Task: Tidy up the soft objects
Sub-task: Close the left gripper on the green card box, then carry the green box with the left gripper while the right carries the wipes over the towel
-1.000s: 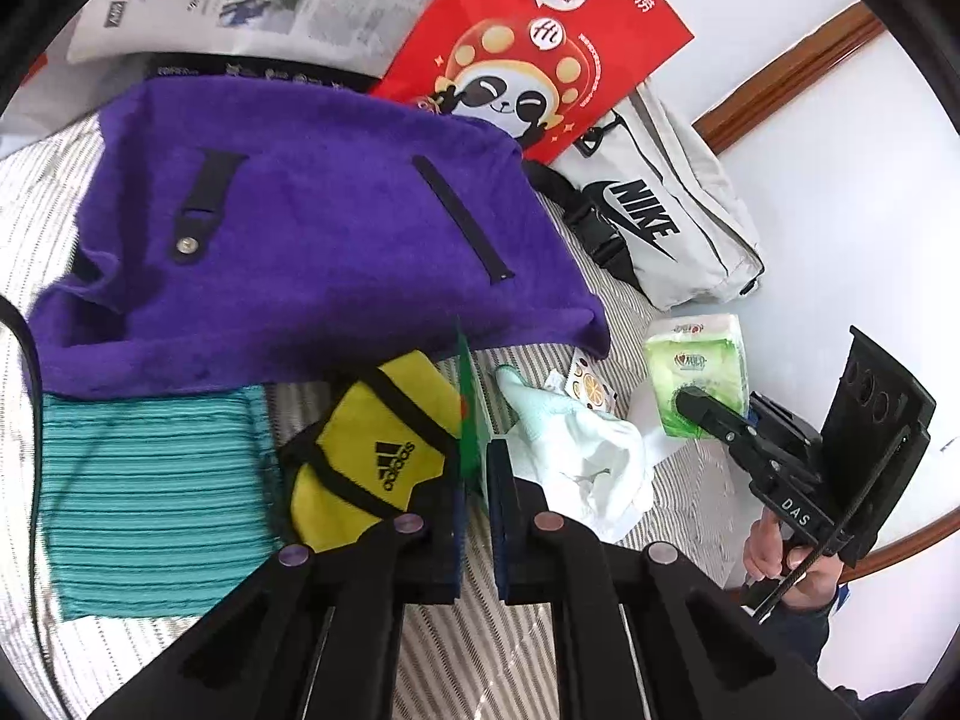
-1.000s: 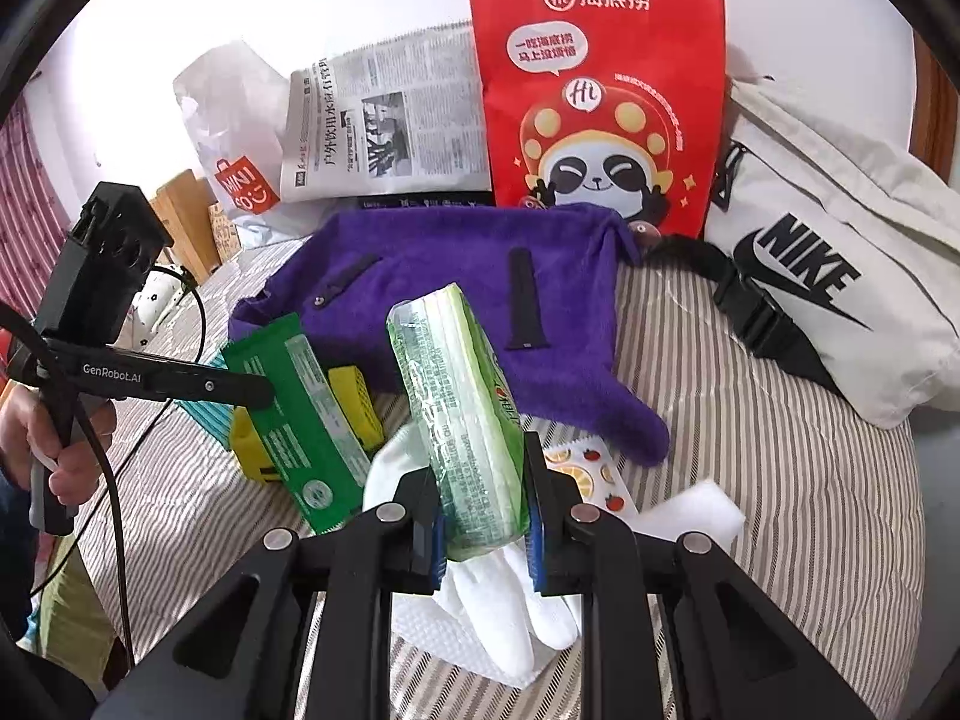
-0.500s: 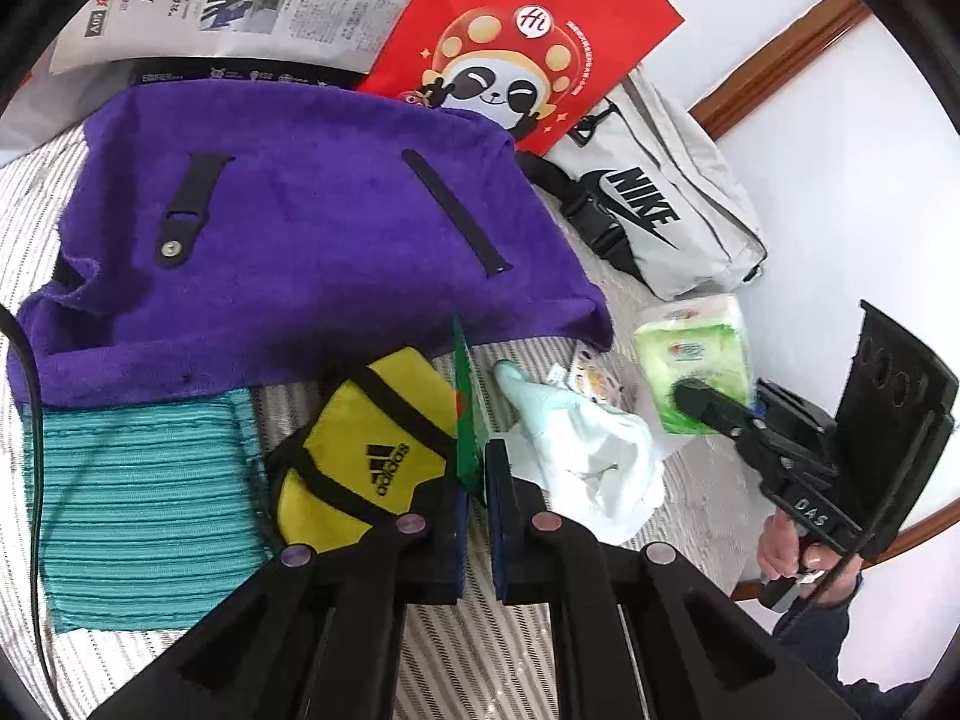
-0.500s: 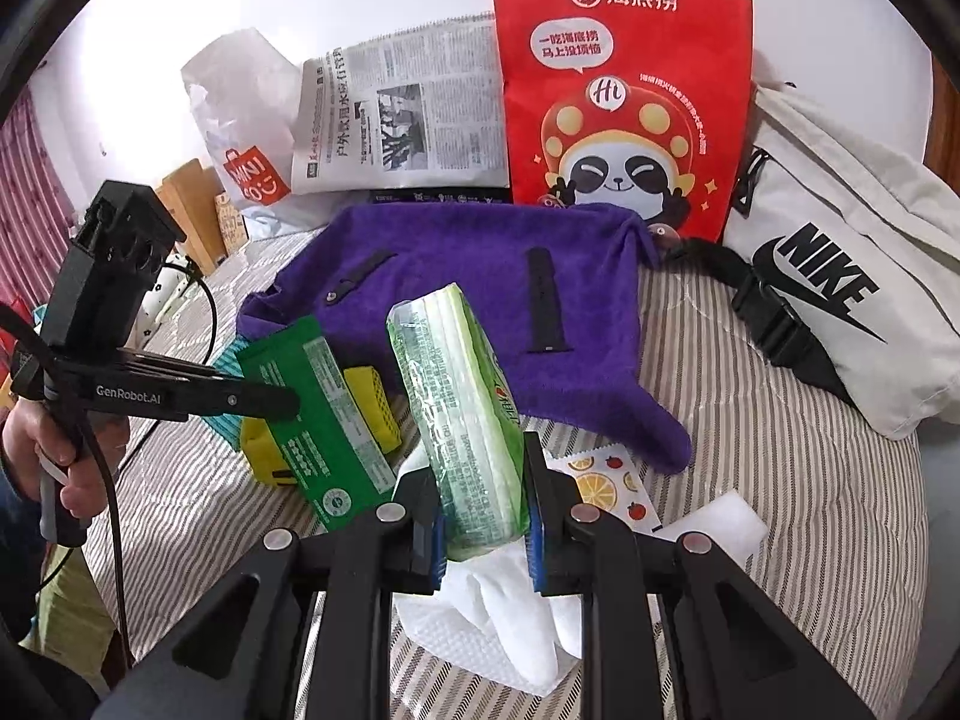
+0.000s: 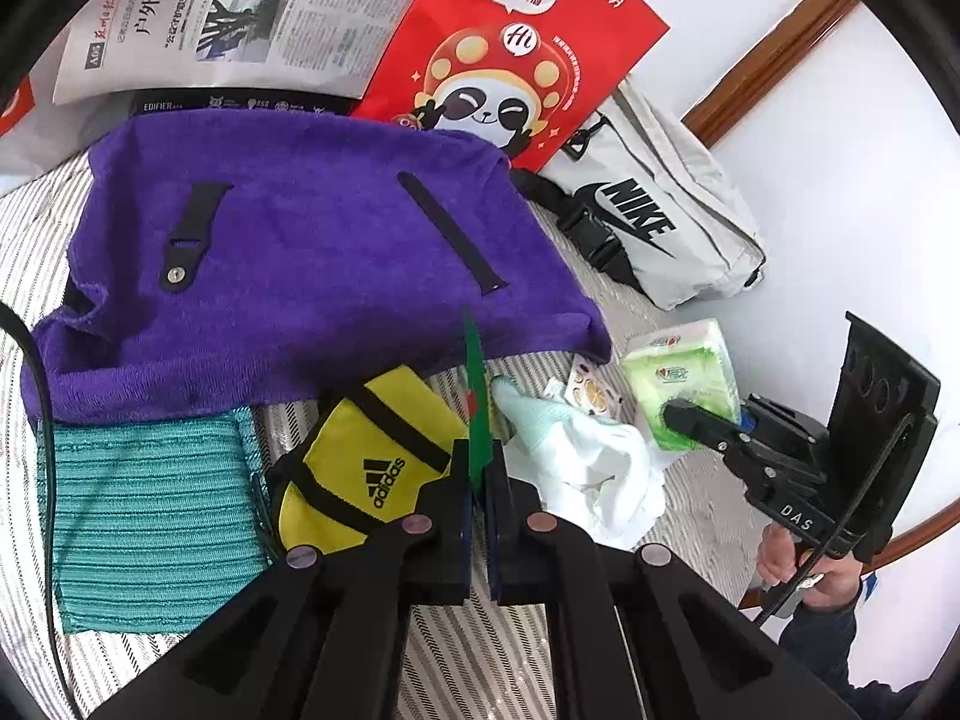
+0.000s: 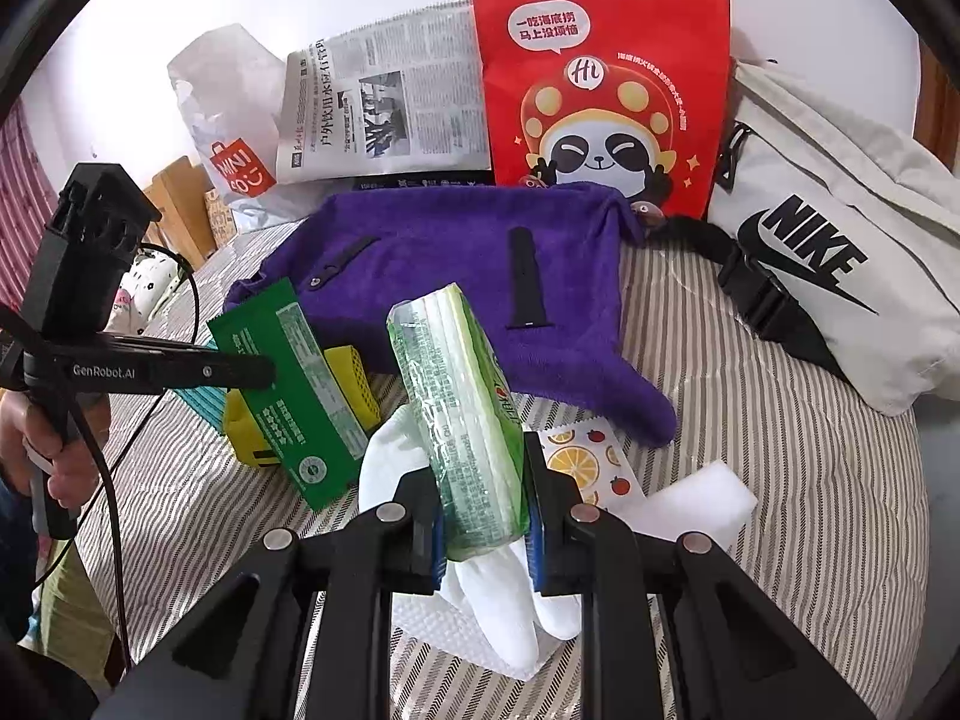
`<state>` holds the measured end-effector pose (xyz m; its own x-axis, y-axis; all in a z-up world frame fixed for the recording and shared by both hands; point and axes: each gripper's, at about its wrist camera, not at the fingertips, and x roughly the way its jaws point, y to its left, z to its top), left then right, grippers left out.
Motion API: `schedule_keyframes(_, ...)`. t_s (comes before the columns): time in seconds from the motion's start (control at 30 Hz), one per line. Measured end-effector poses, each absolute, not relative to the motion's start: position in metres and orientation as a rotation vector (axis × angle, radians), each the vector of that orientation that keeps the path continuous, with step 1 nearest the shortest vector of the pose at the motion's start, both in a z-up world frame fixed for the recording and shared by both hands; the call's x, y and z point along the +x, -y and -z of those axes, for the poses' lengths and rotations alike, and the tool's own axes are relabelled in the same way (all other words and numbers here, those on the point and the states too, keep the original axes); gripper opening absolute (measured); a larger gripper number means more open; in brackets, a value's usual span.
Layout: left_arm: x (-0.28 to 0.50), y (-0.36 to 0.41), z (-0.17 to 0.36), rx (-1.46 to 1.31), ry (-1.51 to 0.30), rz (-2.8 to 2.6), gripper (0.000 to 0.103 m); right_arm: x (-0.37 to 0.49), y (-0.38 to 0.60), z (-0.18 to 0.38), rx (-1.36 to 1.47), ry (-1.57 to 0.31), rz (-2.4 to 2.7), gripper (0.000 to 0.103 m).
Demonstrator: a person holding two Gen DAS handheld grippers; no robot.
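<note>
The left tool (image 5: 478, 483) is closed tight on a flat green foil packet (image 6: 288, 384), which is seen edge-on from the left wrist camera as a thin green strip between the two pads. The packet hangs in the air above the striped grey bed cover (image 6: 780, 480), just in front of a small yellow pouch with black bands and a sports logo (image 5: 372, 456). The right tool (image 6: 483, 516) is clamped on a soft pack of paper tissues in green and clear plastic wrap (image 6: 459, 408); the pack stands upright between the pads and is lifted off the bed. Under it lie a white fabric glove (image 6: 510, 594) and a white paper napkin (image 6: 456, 630). Beside the glove there are a small paper sachet with orange slices printed on it (image 6: 585, 462) and a white sponge block (image 6: 702, 495). A large purple terry towel (image 5: 300, 264) is spread behind them, with two black watch strap pieces (image 5: 450, 234) lying on it. A teal ribbed knit cloth (image 5: 150, 516) lies to the left of the yellow pouch, its far edge touching the towel. At the back a red paper bag with a panda picture (image 6: 600, 90), a folded newspaper (image 6: 384, 102) and a light grey waist bag with black logo (image 6: 840, 252) rest near the wall.
</note>
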<state>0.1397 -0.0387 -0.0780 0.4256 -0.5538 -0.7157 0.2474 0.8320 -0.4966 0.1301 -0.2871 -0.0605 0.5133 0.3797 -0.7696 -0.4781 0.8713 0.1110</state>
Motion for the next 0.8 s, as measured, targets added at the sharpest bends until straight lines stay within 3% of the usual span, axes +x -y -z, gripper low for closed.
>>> schedule_keyframes(0.8, 0.153, -0.020, 0.029, -0.343, -0.880, 0.425, 0.004, 0.160, 0.253, 0.038, -0.120, -0.851, -0.503, 0.020)
